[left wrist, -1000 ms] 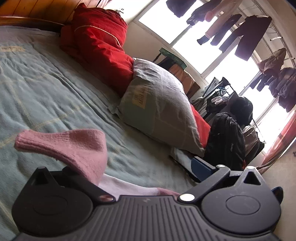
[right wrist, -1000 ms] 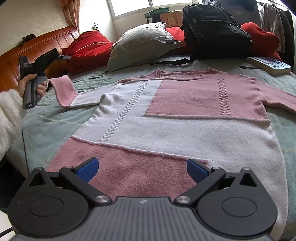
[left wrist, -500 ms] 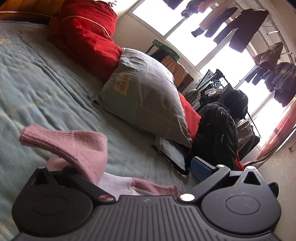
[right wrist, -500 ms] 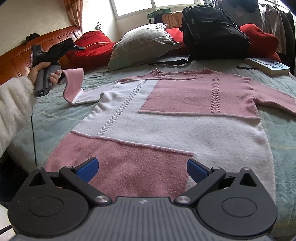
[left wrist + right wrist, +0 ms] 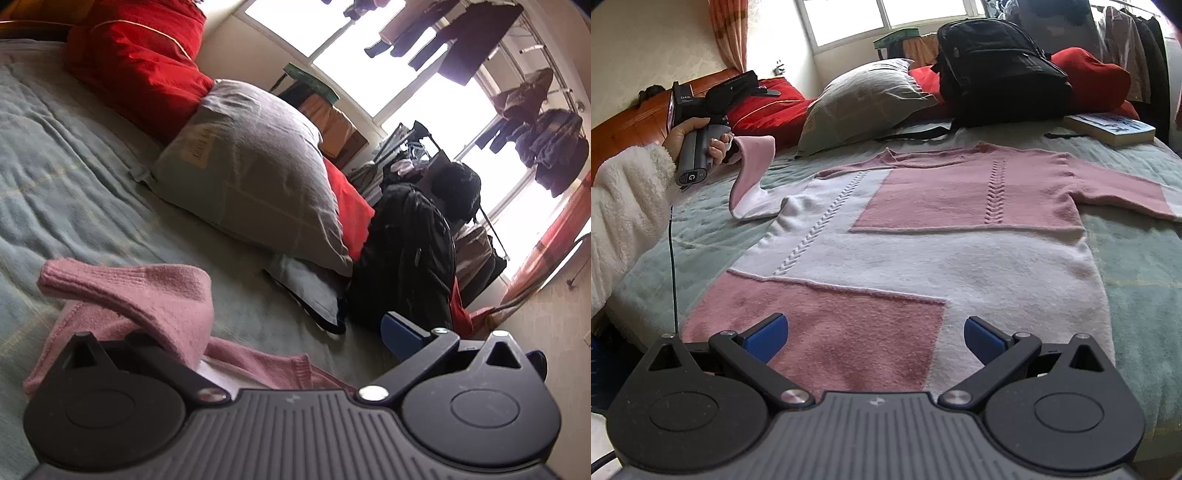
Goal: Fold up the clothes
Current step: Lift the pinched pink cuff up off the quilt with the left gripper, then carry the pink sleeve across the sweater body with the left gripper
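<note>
Bare bed lies open on both sides of the spread sweater. Behind its collar, the grey pillow, black backpack and book block the far edge.

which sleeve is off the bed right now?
The sleeve on the sweater's headboard side: its pink cuff is lifted and curled over at the left tool. The other sleeve, nearer the book, lies flat.

light: daylight from windows | glare: panes blown out | edges: fisheye-bent | blur: slight, left view
</note>
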A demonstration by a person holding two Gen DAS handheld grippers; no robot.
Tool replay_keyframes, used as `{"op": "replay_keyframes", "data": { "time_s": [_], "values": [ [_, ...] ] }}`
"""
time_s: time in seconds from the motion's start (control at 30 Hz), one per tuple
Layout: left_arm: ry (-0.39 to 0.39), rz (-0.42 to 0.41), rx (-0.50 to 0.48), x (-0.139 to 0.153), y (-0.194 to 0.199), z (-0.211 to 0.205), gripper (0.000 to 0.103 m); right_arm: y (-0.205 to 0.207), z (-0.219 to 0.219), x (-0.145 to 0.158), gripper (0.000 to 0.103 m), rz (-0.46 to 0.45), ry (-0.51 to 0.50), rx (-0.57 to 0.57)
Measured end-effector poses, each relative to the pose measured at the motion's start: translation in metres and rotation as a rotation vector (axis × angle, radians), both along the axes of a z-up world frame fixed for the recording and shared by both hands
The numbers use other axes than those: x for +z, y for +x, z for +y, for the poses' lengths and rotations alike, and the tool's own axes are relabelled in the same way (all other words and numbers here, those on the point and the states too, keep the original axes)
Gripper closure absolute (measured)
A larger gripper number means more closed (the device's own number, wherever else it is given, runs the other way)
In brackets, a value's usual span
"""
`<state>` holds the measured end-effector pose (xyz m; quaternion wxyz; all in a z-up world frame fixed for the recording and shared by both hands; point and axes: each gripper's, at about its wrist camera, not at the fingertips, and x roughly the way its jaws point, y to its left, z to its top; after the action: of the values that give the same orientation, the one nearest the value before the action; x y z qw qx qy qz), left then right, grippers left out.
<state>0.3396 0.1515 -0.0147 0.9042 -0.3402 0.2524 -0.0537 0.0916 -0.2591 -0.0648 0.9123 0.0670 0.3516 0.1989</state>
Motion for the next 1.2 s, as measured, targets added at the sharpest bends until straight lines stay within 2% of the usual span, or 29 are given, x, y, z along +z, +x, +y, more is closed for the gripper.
{"op": "replay_keyframes", "data": {
  "time_s": [0.5, 0.87, 0.97, 1.2],
  "values": [
    [0.061, 0.038, -0.103, 0.003, 0.021, -0.072, 0.001, -0.005, -0.022, -0.01, 0.0, 0.013, 0.008, -0.033],
    [0.096, 0.035, -0.148, 0.017, 0.03, -0.123, 0.001, 0.006, -0.016, 0.002, 0.0, 0.057, -0.107, 0.094],
    [0.102, 0.037, -0.161, 0.019, 0.033, -0.136, 0.001, 0.008, -0.017, 0.004, 0.0, 0.052, -0.126, 0.093],
    [0.119, 0.043, -0.182, 0.022, 0.042, -0.166, 0.001, 0.006, -0.028, 0.003, 0.0, 0.046, -0.094, 0.084]
  ]
}}
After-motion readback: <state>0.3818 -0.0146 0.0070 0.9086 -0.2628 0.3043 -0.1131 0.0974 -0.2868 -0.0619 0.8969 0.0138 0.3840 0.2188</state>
